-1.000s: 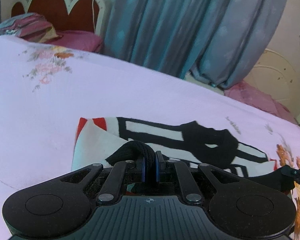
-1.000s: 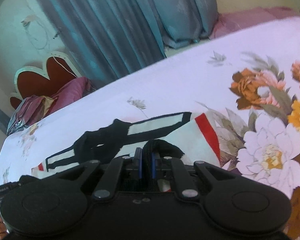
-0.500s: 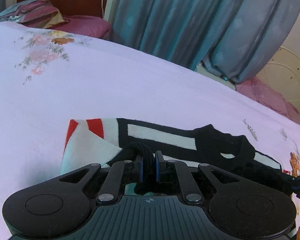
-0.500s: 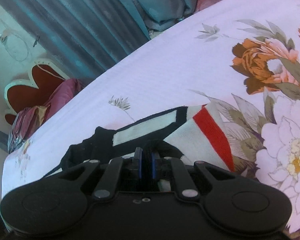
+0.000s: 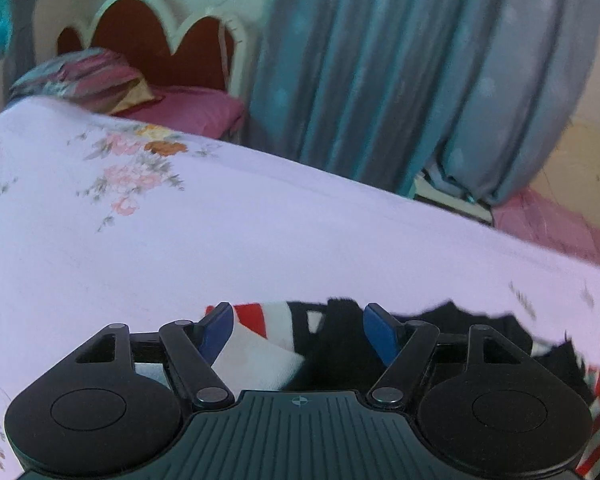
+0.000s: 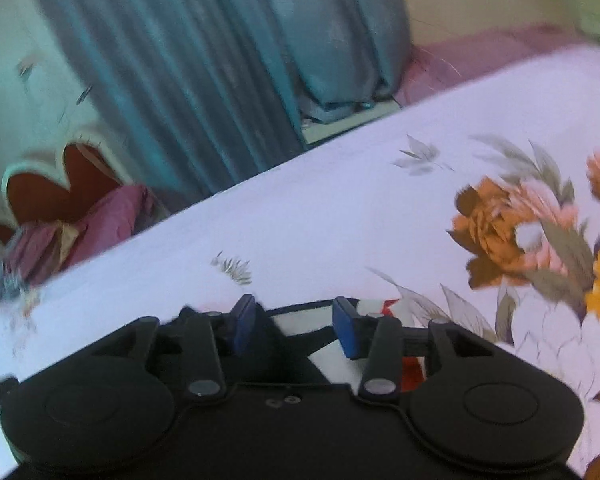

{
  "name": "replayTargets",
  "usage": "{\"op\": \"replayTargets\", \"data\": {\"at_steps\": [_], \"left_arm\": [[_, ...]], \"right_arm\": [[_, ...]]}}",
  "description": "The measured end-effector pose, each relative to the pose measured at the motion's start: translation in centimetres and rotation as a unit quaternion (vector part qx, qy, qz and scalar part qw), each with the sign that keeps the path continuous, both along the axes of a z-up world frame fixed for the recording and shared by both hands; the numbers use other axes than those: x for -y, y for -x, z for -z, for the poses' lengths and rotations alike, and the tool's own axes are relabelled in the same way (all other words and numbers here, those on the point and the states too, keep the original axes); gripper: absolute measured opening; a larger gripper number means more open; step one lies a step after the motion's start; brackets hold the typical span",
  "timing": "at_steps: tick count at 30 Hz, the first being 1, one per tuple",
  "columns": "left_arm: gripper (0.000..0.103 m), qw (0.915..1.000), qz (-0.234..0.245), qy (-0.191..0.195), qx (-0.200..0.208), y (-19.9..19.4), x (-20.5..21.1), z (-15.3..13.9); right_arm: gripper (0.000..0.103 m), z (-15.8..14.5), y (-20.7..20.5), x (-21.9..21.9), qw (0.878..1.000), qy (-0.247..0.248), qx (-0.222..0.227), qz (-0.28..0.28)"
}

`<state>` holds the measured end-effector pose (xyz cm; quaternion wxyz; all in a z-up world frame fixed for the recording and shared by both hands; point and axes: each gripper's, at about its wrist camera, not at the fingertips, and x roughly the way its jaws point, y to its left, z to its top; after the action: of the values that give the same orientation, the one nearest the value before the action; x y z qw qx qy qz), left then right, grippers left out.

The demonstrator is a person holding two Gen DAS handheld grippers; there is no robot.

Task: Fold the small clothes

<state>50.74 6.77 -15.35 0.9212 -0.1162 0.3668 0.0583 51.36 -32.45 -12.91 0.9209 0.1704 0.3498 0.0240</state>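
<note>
Garment (image 5: 260, 354), seemingly one, lies beneath two opening hand-held grippers.

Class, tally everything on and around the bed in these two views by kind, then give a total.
Garment (white, black and red): 1
Bedsheet (floral): 1
Pillows: 2, patterned and pink
Headboard: 1
Curtain: 1
Grippers: 2, left gripper, right gripper, both opening over the garment
Total: 8

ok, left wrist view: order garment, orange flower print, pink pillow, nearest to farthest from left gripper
1. garment, between the opening jaws of the left gripper
2. orange flower print, upper left on the sheet
3. pink pillow, beyond it by the headboard
</note>
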Motion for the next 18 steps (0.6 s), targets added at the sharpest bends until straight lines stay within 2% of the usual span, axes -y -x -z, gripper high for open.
{"op": "replayTargets", "data": {"at_steps": [2, 6, 9, 13, 15, 16, 17, 18], "left_arm": [[0.07, 0.9996, 0.026, -0.011, -0.002, 0.2, 1.3, 0.3], [0.07, 0.9964, 0.082, -0.017, -0.014, 0.5, 4.4, 1.5], [0.07, 0.9953, 0.09, -0.027, -0.023, 0.1, 5.2, 2.5], [0.07, 0.9952, 0.074, -0.051, -0.038, -0.5, 4.4, 4.5], [0.07, 0.9953, 0.07, -0.059, -0.034, -0.3, 4.2, 4.6], [0.07, 0.996, 0.062, -0.057, -0.031, -0.2, 3.9, 4.6], [0.07, 0.9965, 0.052, -0.058, -0.031, -0.2, 3.6, 4.6], [0.07, 0.9969, 0.033, -0.061, -0.037, -0.3, 3.2, 4.7]], "right_arm": [[0.031, 0.2, -0.1, -1.2, 0.999, 0.021, -0.004, -0.028], [0.03, 1.3, -0.2, -3.9, 0.996, 0.05, -0.015, -0.077], [0.03, 2.0, -0.6, -5.2, 0.994, 0.055, -0.022, -0.092], [0.027, 3.0, -0.9, -5.5, 0.992, 0.08, -0.038, -0.086], [0.015, 3.6, -1.1, -5.1, 0.99, 0.11, -0.043, -0.077], [0.005, 3.8, -1.1, -4.6, 0.99, 0.114, -0.043, -0.074], [0.0, 3.8, -1.2, -4.1, 0.99, 0.115, -0.043, -0.069], [0.0, 3.9, -1.0, -3.8, 0.99, 0.117, -0.044, -0.066]]}}
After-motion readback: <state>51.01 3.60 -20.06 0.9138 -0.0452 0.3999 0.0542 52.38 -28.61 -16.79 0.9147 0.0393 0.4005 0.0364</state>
